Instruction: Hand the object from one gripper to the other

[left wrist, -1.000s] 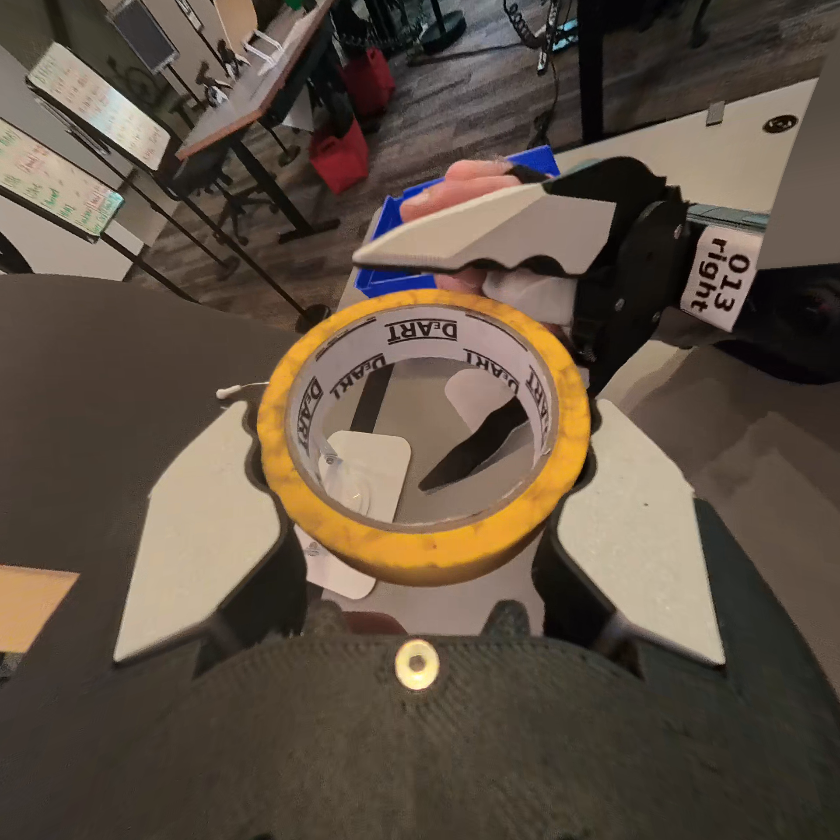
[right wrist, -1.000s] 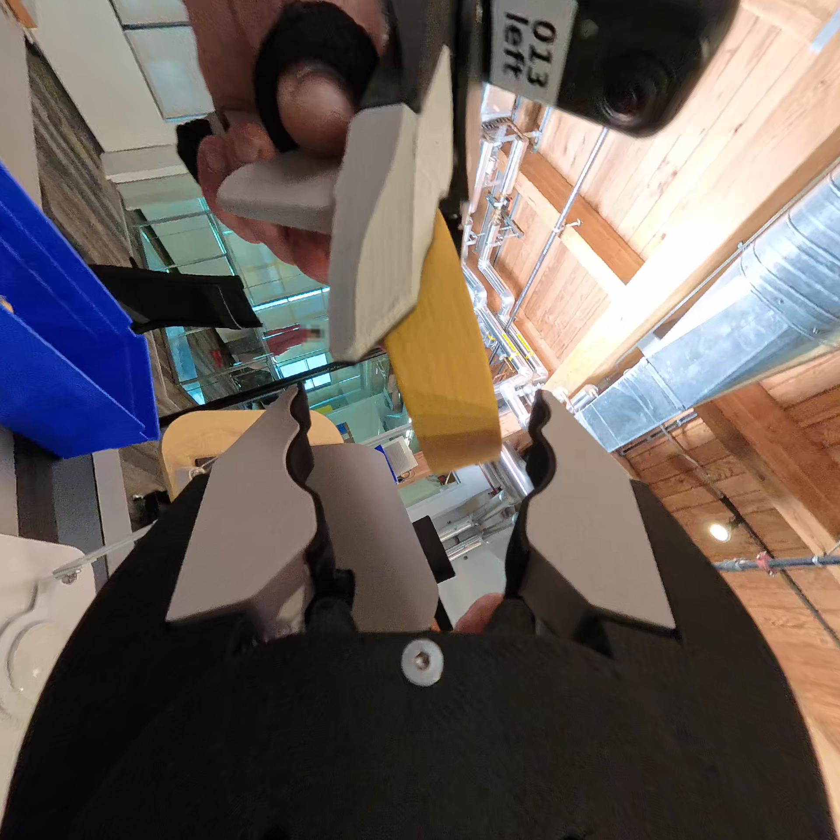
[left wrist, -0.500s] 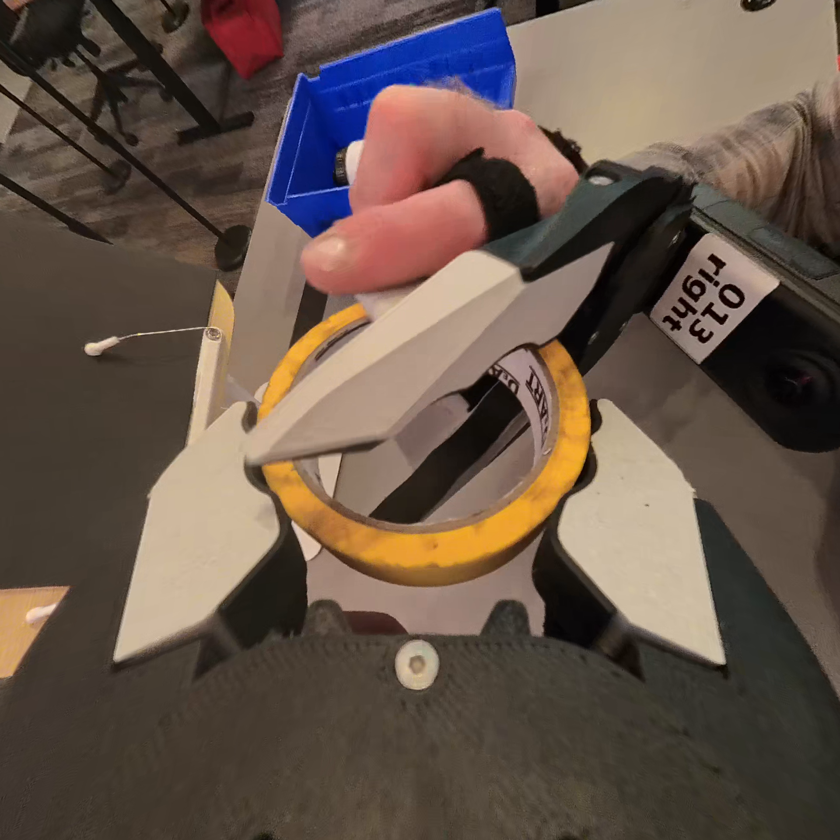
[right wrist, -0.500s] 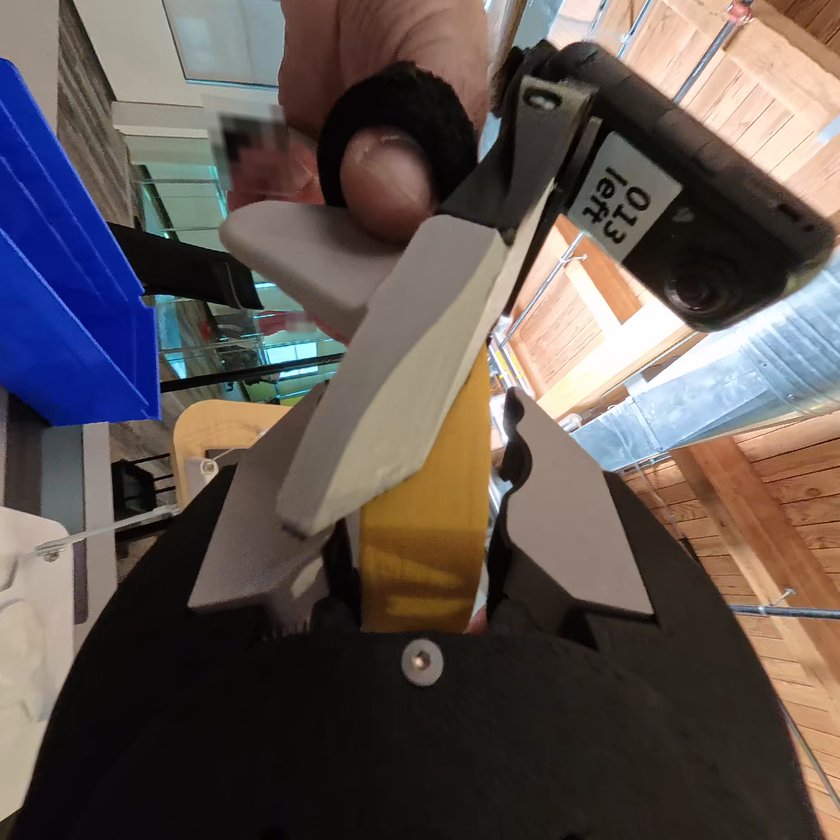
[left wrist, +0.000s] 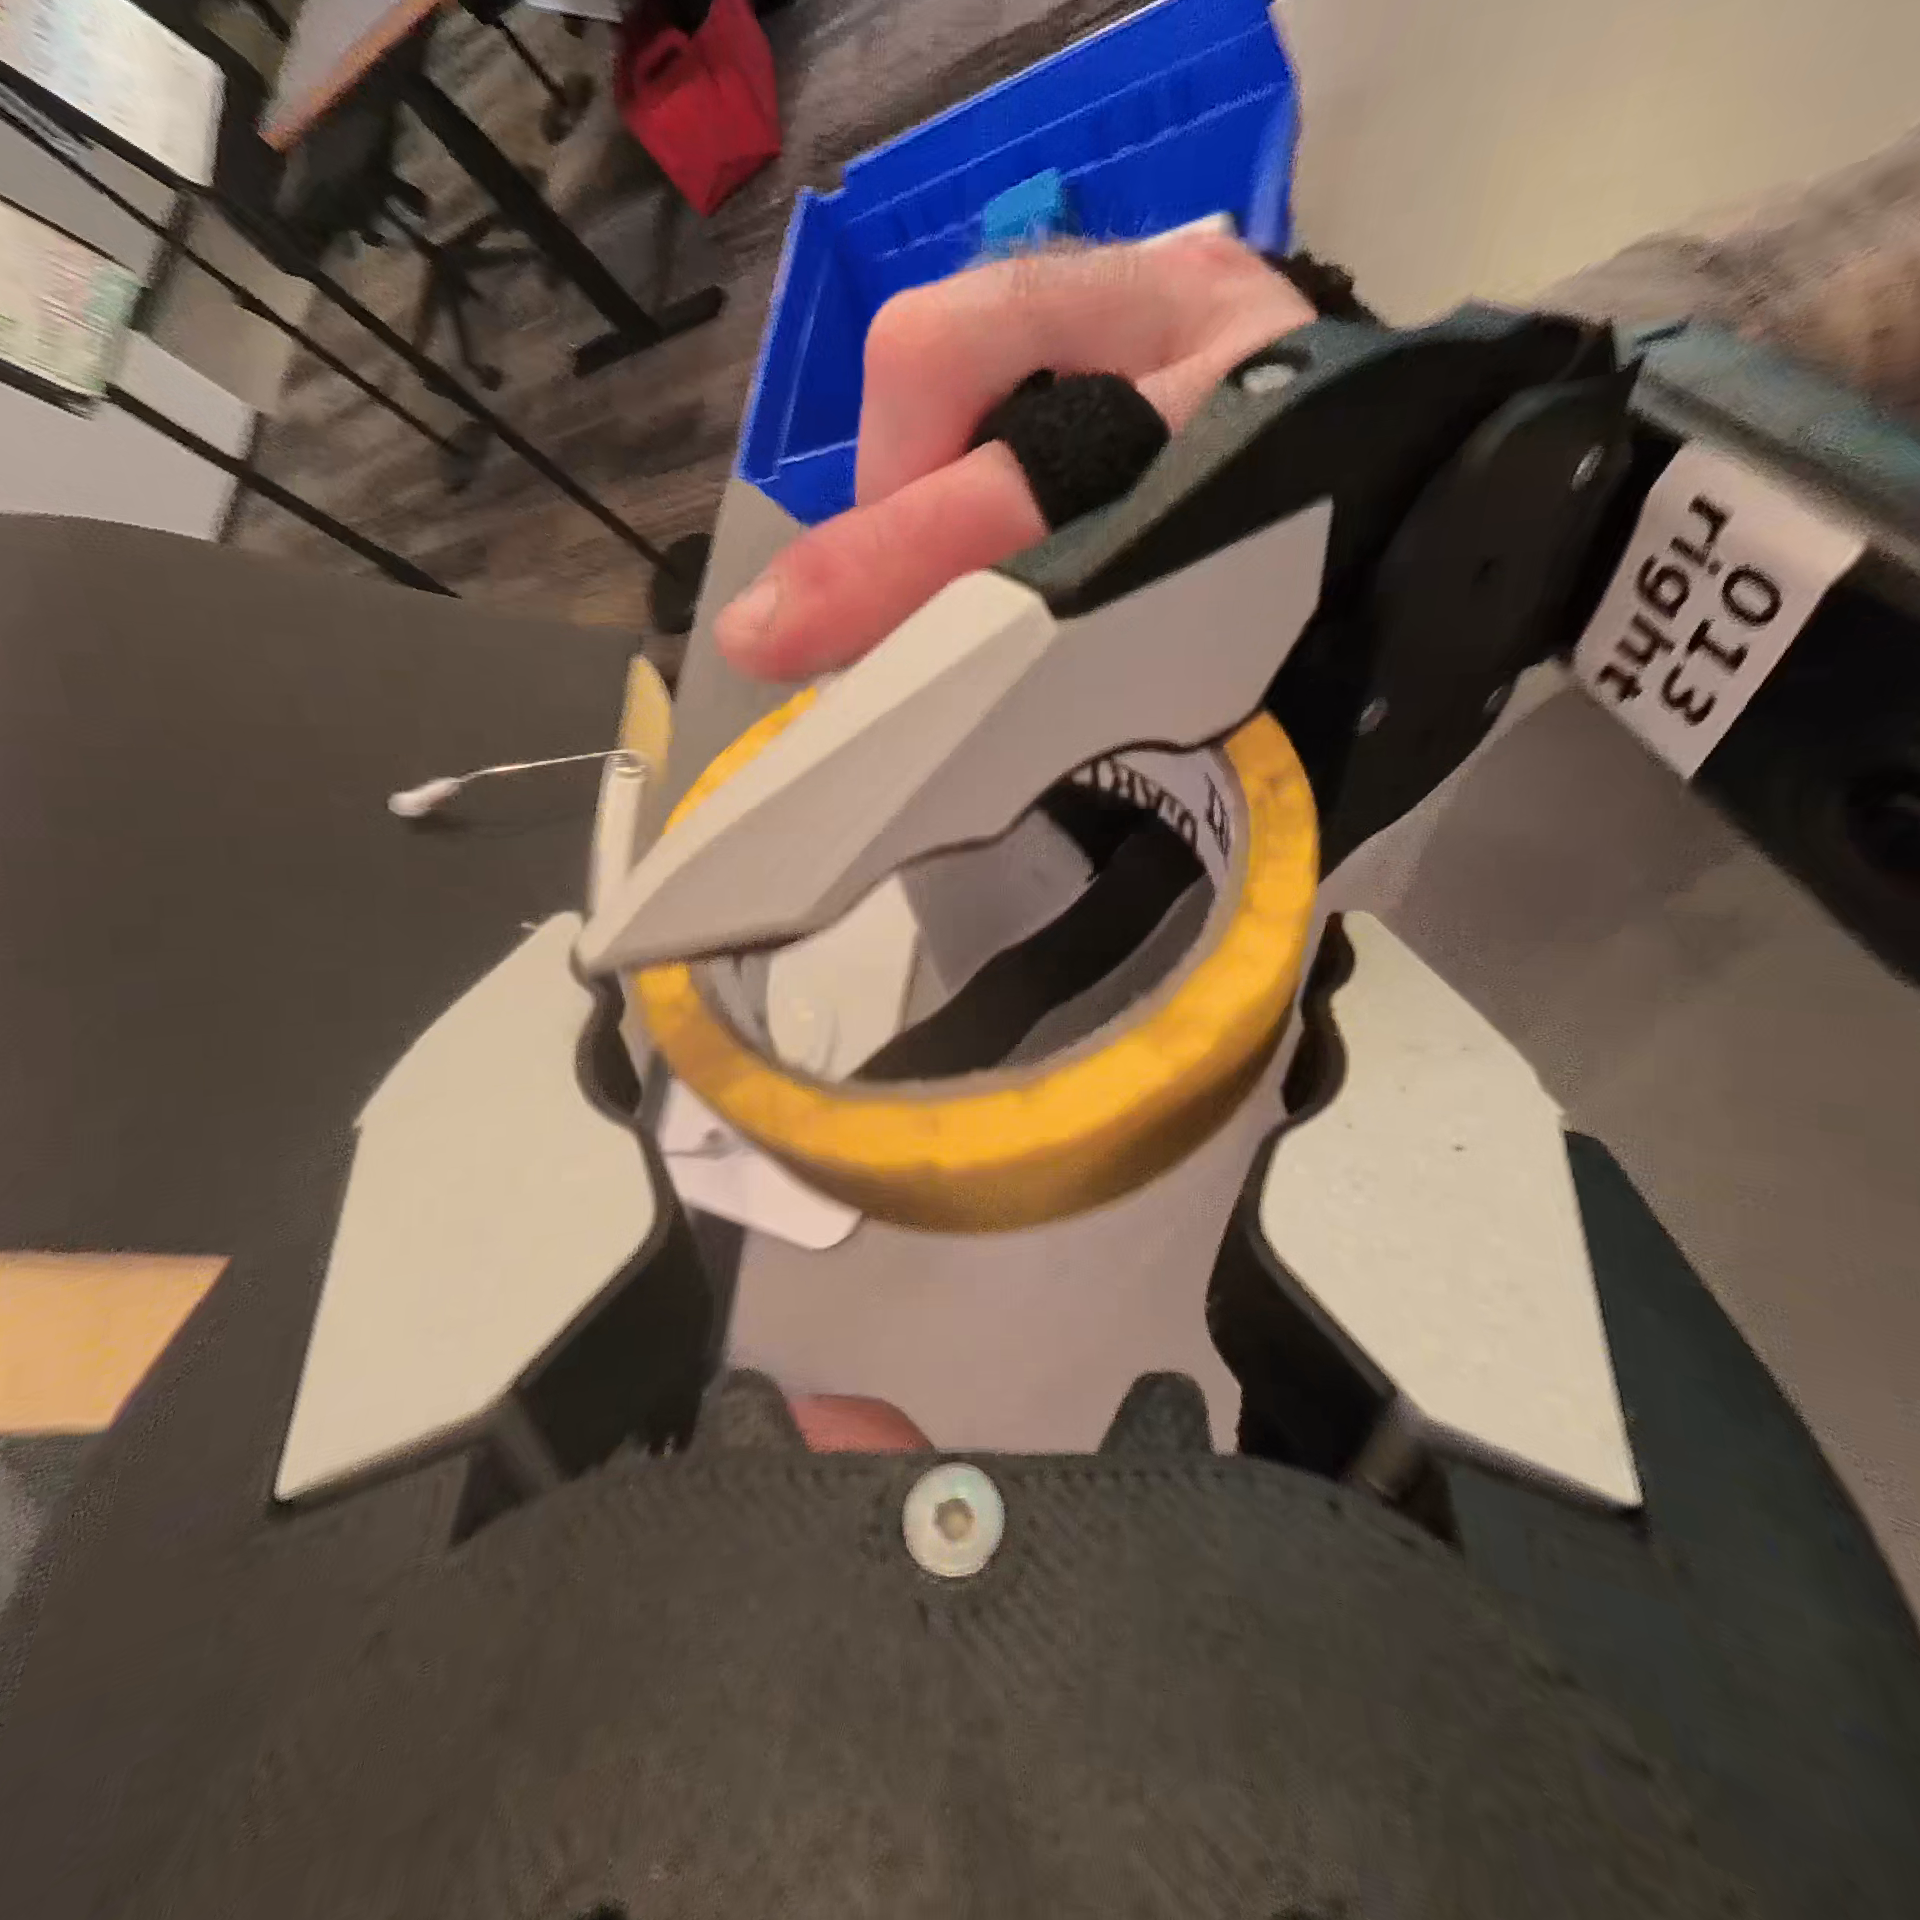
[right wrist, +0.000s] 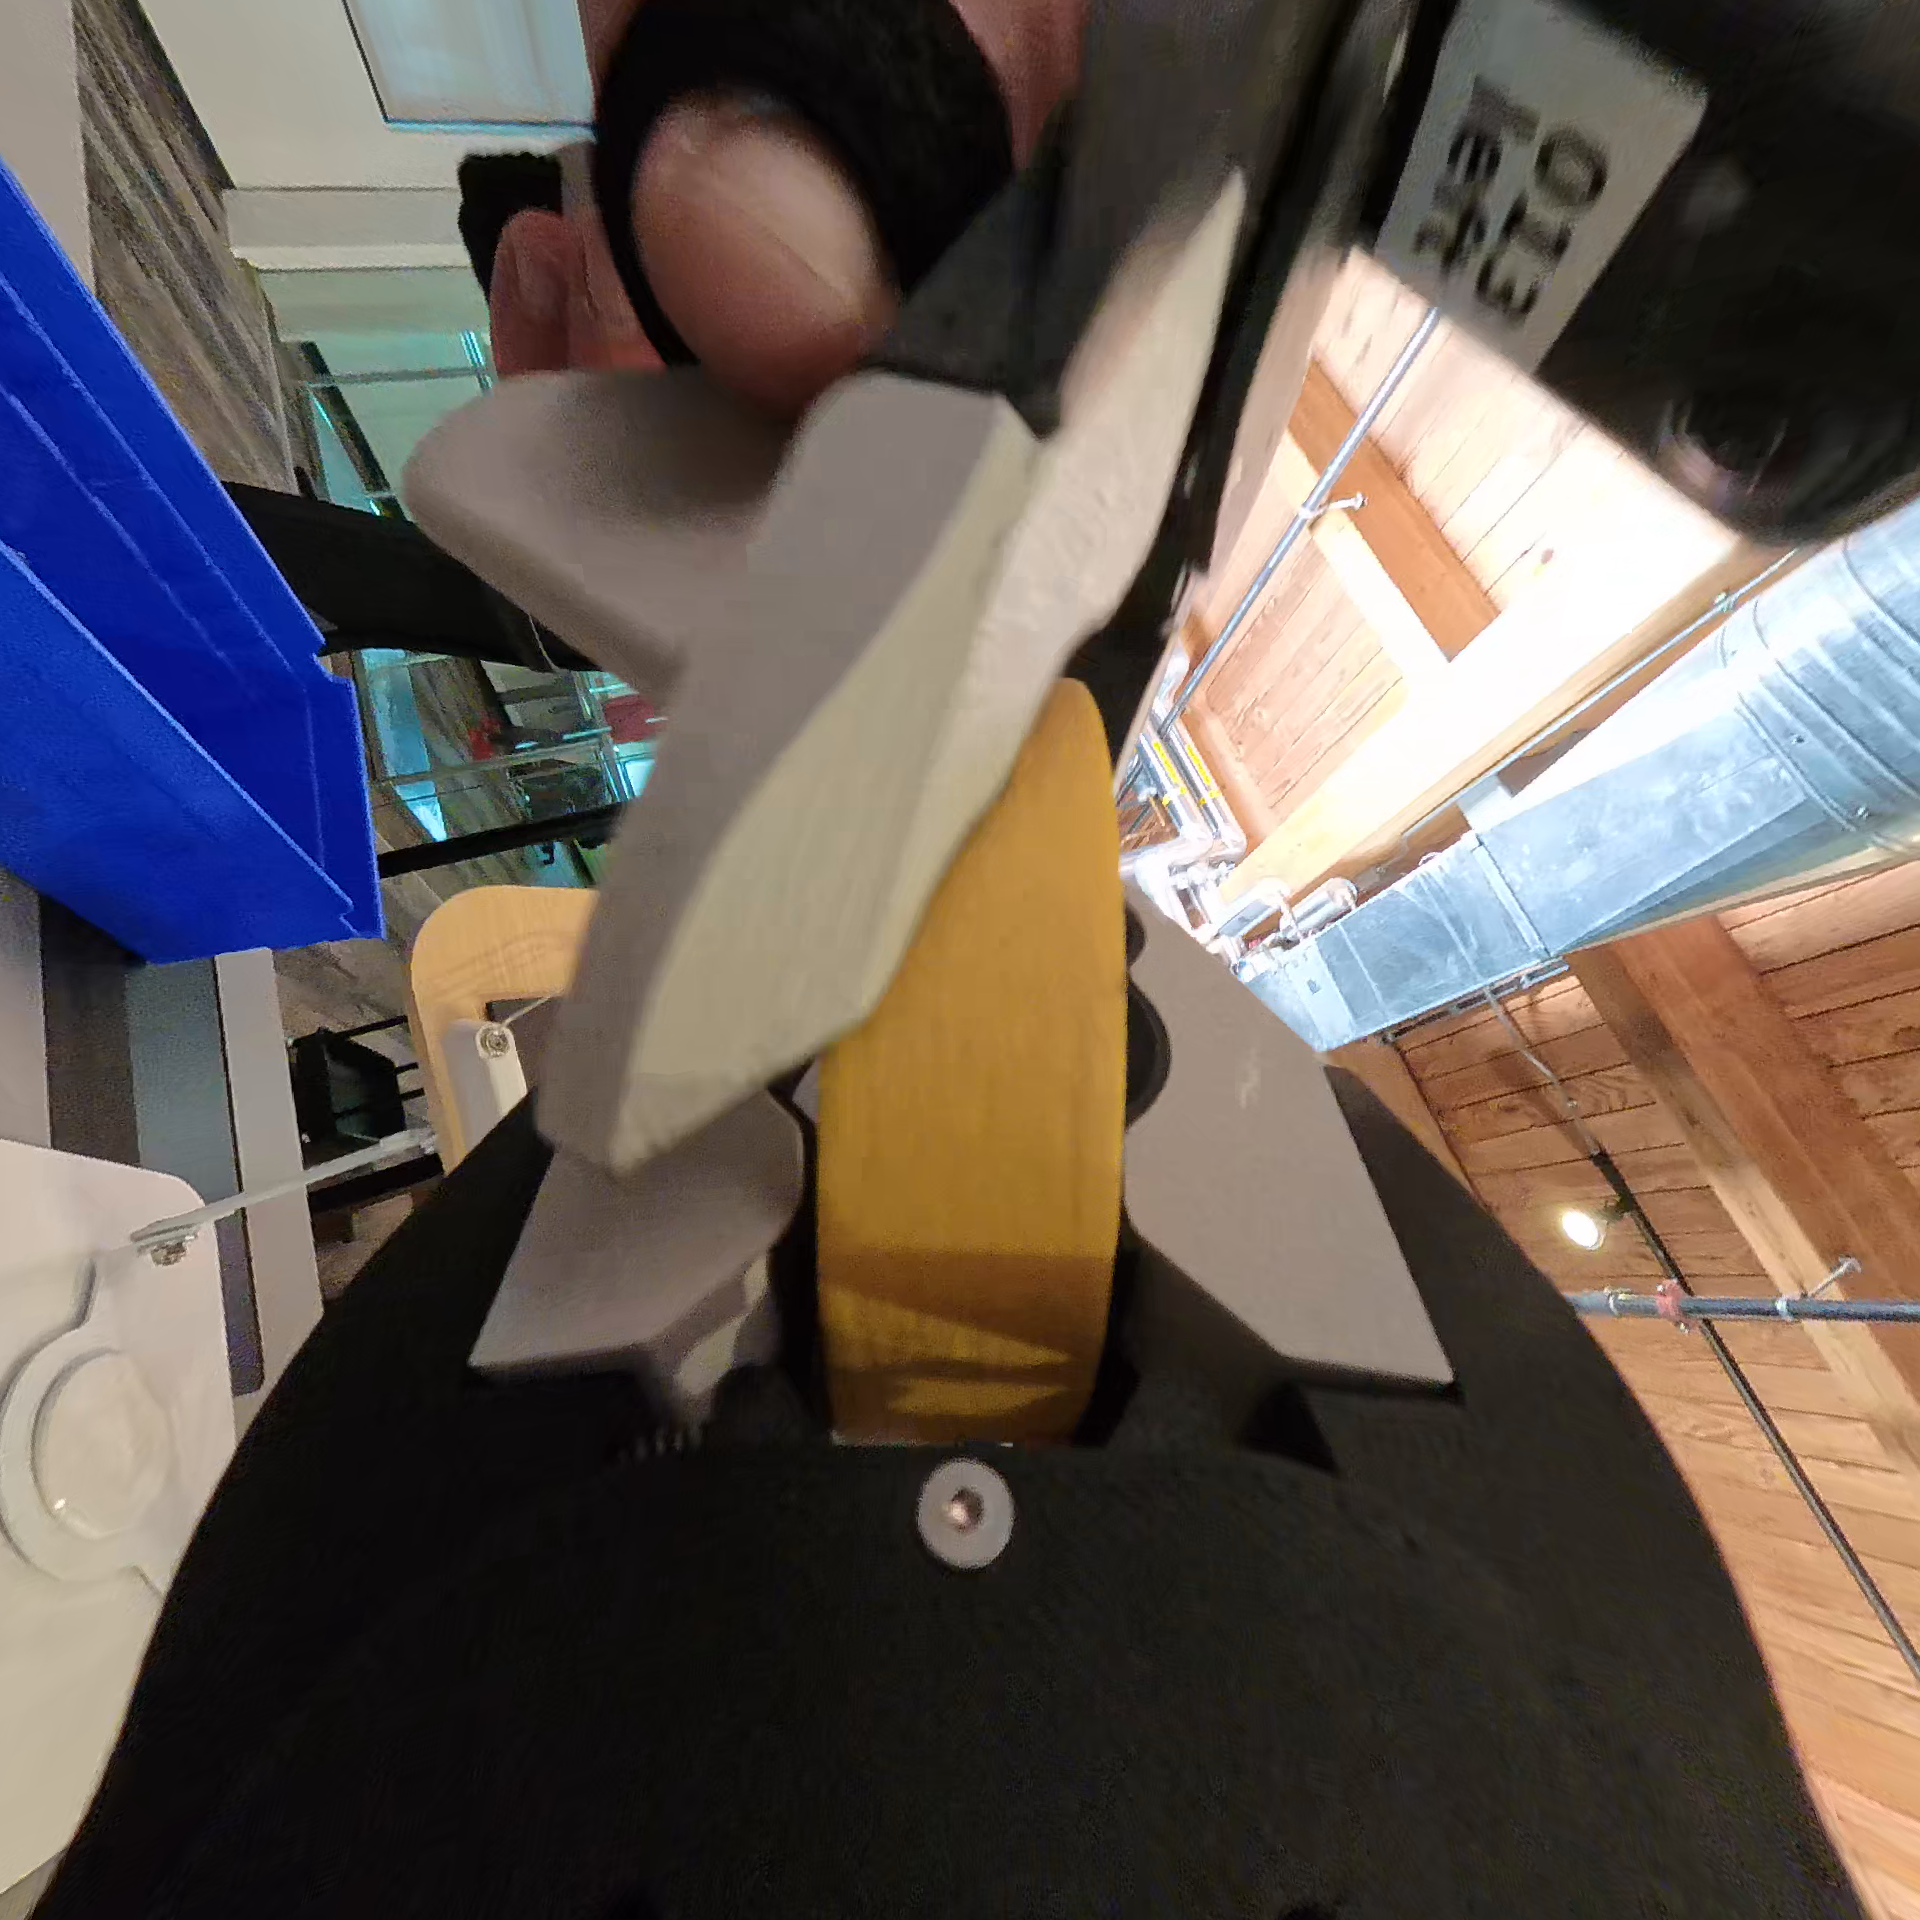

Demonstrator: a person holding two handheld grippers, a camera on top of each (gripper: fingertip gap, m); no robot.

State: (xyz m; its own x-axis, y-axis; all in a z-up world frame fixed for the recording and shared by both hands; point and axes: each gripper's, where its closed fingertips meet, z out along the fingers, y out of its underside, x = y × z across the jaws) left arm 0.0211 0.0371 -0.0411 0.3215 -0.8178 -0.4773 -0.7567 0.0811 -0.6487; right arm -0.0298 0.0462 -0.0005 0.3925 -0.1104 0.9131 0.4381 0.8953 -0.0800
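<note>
I count one yellow tape roll (left wrist: pixel 966 1132), held in the air between my two grippers. The left gripper (left wrist: pixel 961 997) has its jaws clamped across the roll's outer sides. The right gripper (right wrist: pixel 971 1039) has its jaws pressed on the roll's flat faces. One blue bin (left wrist: pixel 1039 229) sits at the bench's far edge.

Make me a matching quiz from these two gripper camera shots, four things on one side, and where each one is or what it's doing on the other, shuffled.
Things
1. yellow tape roll
2. left gripper
3. right gripper
4. blue bin

States or places
A. on the white table, behind the hands
B. its fingers flank the roll's flat faces
C. held in the air between both grippers
D. its fingers sit at the roll's outer edge

Pairs: 1-C, 2-D, 3-B, 4-A
</note>
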